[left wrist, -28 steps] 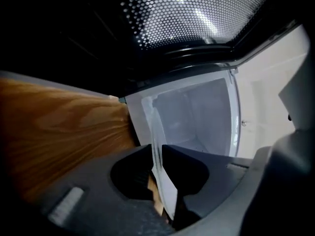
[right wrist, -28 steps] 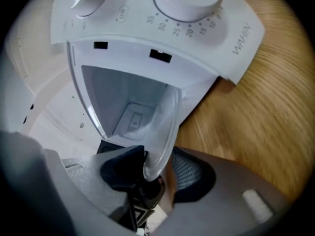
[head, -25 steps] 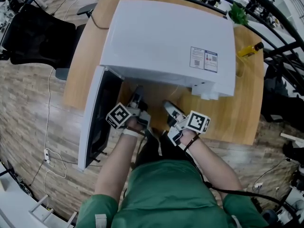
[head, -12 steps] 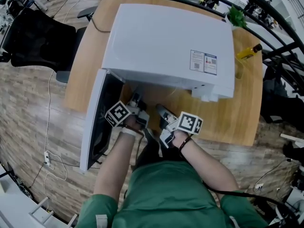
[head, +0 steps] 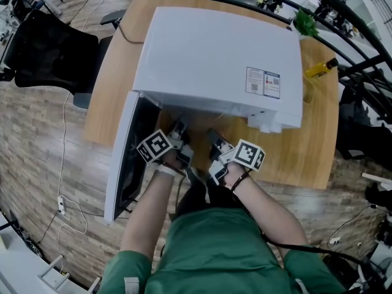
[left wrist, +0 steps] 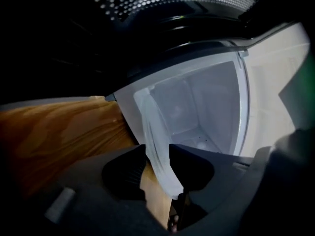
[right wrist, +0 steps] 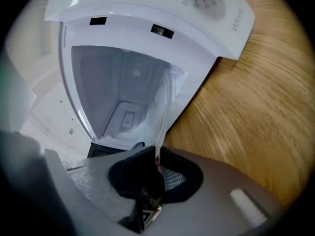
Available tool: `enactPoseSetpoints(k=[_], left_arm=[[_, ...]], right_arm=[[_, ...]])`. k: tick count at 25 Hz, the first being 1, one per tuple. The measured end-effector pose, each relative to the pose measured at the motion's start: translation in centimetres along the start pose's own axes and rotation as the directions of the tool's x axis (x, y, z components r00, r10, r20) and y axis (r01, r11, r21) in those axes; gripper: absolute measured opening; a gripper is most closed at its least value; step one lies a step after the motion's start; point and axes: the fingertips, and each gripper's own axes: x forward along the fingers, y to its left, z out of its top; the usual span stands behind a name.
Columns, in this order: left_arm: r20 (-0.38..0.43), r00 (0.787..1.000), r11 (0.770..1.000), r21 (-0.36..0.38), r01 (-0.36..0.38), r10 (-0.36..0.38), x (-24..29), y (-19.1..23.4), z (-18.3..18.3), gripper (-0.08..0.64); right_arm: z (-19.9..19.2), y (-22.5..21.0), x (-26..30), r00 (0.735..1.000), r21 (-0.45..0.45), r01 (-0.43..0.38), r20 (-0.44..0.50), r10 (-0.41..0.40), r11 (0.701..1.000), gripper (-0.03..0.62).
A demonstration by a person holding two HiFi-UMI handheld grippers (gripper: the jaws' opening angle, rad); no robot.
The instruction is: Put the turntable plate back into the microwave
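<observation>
— Whereabouts of the clear round glass turntable plate (left wrist: 147, 117)?

— Held at the open mouth of the white box-shaped microwave oven (head: 214, 54), over the light wooden table (head: 306, 146), beside the dark-windowed microwave door (head: 125, 158) swung wide at the left.

— And the left gripper (left wrist: 156, 156)?

— Released. Jaws just opened, now standing apart with the plate's rim between them and wood showing in the gap beside the glass.

— And the right gripper (right wrist: 157, 156)?

— Clenched. Jaws just closed further, pinching the thin rim on the plate's other side.

A green, seemingly short-sleeved top (head: 214, 244); left gripper (head: 178, 130) and right gripper (head: 215, 138) carry black-and-white marker cubes (head: 153, 147).
</observation>
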Motion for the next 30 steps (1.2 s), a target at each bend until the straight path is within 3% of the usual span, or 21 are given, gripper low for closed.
enactPoseSetpoints(k=[2, 7, 8, 10, 15, 30], left_arm=[[-0.003, 1.000, 1.000, -0.004, 0.000, 0.000, -0.5, -0.1, -0.2, 0.198], [0.007, 1.000, 1.000, -0.025, -0.003, 0.003, -2.4, -0.6, -1.4, 0.206], [0.008, 1.000, 1.000, -0.018, -0.004, 0.004, -2.7, -0.9, -1.6, 0.200], [0.004, 1.000, 1.000, 0.004, -0.013, 0.013, -3.0, -1.3, -1.9, 0.121], [-0.008, 0.998, 0.998, 0.019, -0.065, 0.065, -2.6, -0.7, -2.1, 0.048], [-0.011, 0.997, 0.997, 0.005, -0.076, 0.076, 0.1, -0.8, -0.5, 0.046]], right_arm=[[0.4, -0.2, -0.2, 1.000, 0.012, 0.003, 0.014, -0.003, 1.000, 0.032], [1.5, -0.4, -0.7, 0.999, 0.025, 0.004, 0.044, -0.005, 1.000, 0.029], [1.6, -0.4, -0.8, 0.999, 0.026, 0.005, 0.051, -0.006, 1.000, 0.029], [2.0, -0.4, -0.9, 0.998, 0.028, 0.006, 0.065, -0.008, 1.000, 0.028], [2.8, -0.6, -0.8, 0.997, 0.028, 0.011, 0.082, -0.014, 1.000, 0.029], [4.5, -0.2, 0.6, 0.990, -0.017, 0.069, 0.121, -0.066, 0.997, 0.034]])
